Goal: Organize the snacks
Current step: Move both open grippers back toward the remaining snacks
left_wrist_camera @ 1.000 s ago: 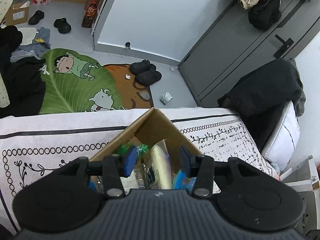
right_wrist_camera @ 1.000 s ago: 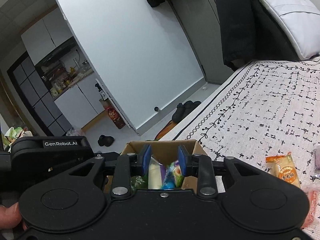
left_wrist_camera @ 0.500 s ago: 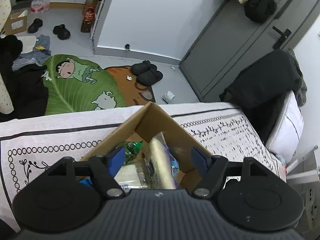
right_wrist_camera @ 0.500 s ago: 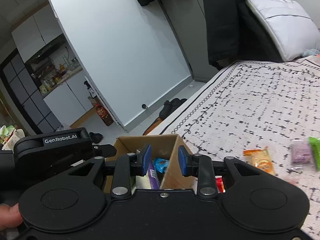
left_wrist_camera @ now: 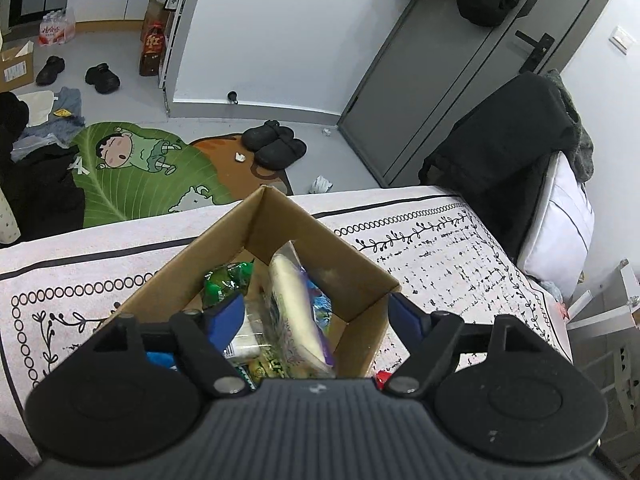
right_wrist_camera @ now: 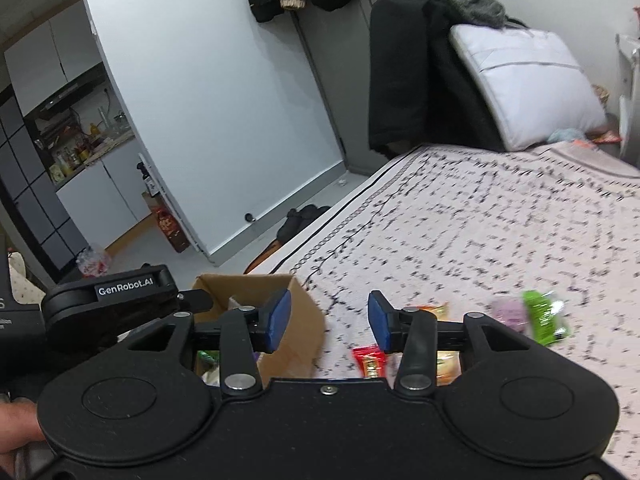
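a bed carries everything, covered by a white spread printed with black rings, vines and dashes. a cardboard box sits open on the spread near the foot edge. to the right of the box a red packet lies just beside it, an orange packet a little farther, then a pale purple packet and a green packet close together, well apart from the box. a white pillow stands at the far end from the box.
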`<state>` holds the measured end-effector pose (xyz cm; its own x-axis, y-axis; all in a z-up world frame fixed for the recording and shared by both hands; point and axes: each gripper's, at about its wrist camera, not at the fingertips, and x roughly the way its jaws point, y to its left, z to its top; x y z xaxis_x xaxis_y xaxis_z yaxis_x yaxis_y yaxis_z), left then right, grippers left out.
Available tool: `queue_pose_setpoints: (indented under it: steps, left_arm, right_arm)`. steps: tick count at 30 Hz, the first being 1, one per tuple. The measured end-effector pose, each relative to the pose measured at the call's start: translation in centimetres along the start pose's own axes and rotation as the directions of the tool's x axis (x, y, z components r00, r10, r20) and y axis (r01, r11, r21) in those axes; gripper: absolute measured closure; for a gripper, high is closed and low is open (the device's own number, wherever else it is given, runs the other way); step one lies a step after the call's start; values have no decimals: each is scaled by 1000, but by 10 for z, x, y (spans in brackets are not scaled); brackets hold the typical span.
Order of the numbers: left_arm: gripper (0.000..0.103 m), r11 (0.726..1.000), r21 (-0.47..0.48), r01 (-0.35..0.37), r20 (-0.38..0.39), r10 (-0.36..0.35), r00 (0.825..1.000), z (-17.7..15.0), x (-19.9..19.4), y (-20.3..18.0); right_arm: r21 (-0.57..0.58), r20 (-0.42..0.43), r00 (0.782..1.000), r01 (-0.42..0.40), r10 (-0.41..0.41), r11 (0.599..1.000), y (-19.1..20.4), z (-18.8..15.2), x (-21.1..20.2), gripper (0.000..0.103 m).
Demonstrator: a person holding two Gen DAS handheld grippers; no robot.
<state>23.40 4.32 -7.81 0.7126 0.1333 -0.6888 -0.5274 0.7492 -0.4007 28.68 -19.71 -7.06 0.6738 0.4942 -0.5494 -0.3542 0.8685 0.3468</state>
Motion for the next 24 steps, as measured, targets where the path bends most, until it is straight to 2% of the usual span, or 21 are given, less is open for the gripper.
queue_pose_setpoints:
  steps: [3,12,15,20,24]
  left_arm:
    - [25,1000,10,-1,3,1,1000,-3,-3,-3]
    - [23,999,46,18,-9,-18,1000,-13,-12,-16]
    - [19,997,69,28,-19,-27,999,-18,-13,-23]
    - [17,988,130,77,-37,-73,997,-28,-20,-38]
    - [17,981,174,87,-39,-81,996,-36,-22,-47]
  right_arm:
    - [-9,10,1000,19,-19,1000,-9,0,-12,53]
    - [-10,-11,995,100,-100,995,-40,-16,-38,52]
    - [-9,-7,994,111,-111,994,-47,-17,-45,52]
    - [-4,11,992,128,-128,992,-55,-17,-58,48]
    - [-5,16,990,138,-138,990,-64,-18,-68,44]
